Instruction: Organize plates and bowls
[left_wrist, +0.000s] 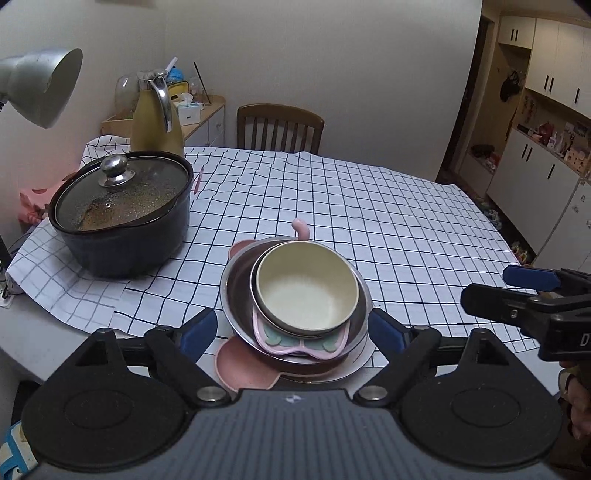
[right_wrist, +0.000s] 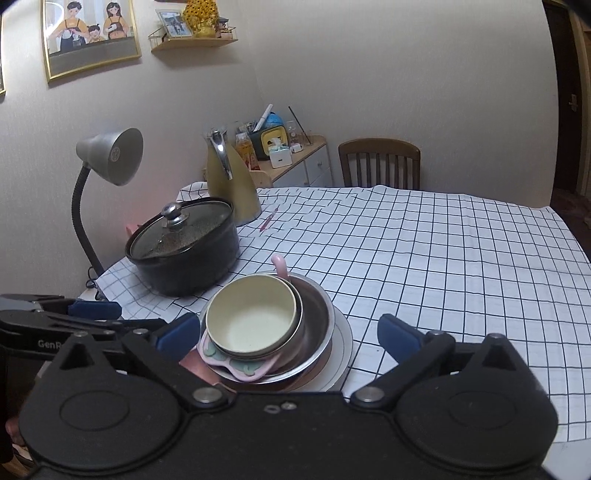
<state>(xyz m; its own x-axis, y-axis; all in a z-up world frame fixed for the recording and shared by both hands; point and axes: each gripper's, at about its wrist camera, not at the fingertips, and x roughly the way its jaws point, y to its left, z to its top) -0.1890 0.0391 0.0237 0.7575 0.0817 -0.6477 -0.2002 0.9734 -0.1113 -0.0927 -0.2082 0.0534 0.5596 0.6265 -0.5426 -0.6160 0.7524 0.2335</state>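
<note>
Only the right wrist view shows the white plate (right_wrist: 341, 345) clearly, perhaps bottommost.

Dim, even indoor light leaves soft shadows beside the black pot (left_wrist: 122, 214). Fisheye bending curves walls at the edges. Focus is mildly soft throughout.

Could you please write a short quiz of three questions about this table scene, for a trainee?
1. True or false: the cream bowl sits at the top of the stack.
2. What covers the black pot? A) glass lid B) plate C) towel
3. Fill in: both the left gripper and the right gripper are ____.

Key: 1 true; 2 A; 3 open
</note>
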